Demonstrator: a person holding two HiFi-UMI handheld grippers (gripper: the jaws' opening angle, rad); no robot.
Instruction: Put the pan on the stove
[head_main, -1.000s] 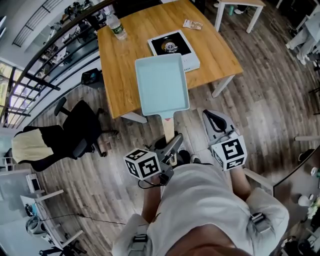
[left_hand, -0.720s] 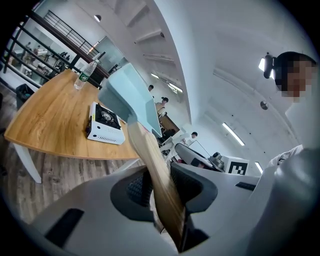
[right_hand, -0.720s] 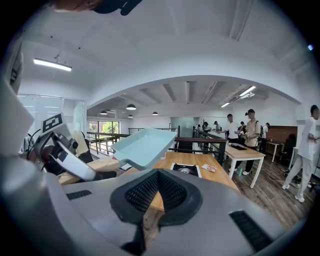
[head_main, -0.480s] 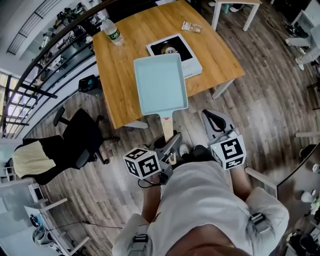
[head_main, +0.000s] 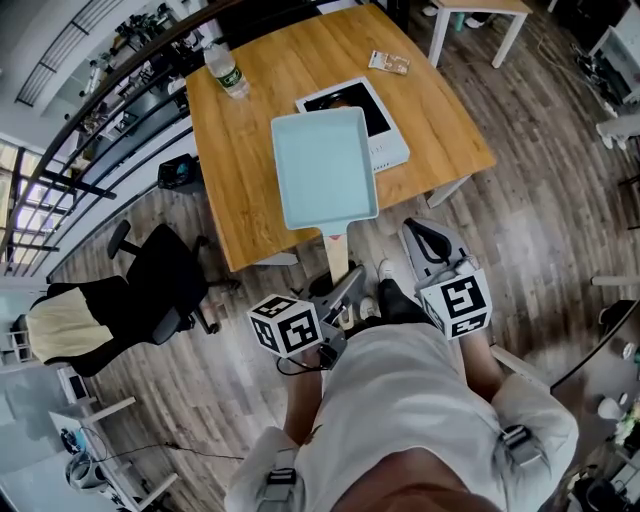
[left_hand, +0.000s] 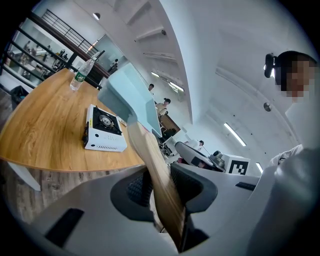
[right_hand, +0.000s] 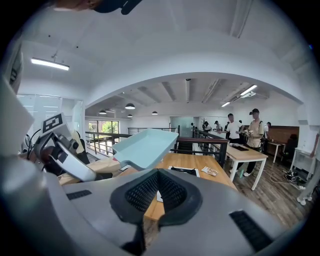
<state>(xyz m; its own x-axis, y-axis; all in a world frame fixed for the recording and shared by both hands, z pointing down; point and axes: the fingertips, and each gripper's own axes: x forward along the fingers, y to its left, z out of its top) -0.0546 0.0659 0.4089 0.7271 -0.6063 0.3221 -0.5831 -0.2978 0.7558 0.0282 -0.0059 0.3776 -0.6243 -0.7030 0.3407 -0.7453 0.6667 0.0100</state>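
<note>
A pale blue rectangular pan (head_main: 325, 168) hangs in the air over the wooden table (head_main: 240, 170), level and empty. My left gripper (head_main: 345, 290) is shut on its wooden handle (head_main: 337, 255); in the left gripper view the handle (left_hand: 159, 180) sits clamped between the pads. The white portable stove (head_main: 392, 140) with a black top lies on the table, its near-left part hidden under the pan. It shows whole in the left gripper view (left_hand: 104, 133). My right gripper (head_main: 425, 240) is shut and holds nothing, to the right of the handle, short of the table's edge.
A plastic water bottle (head_main: 228, 72) stands at the table's far left and a small packet (head_main: 388, 62) lies at its far right. A black office chair (head_main: 150, 290) stands on the floor to the left. Several people stand by a white table (right_hand: 250, 150) in the distance.
The pan, still held by the left gripper, has crept forward over the stove, so its burner is now hidden under the pan in the head view. The right gripper has kept its place.
</note>
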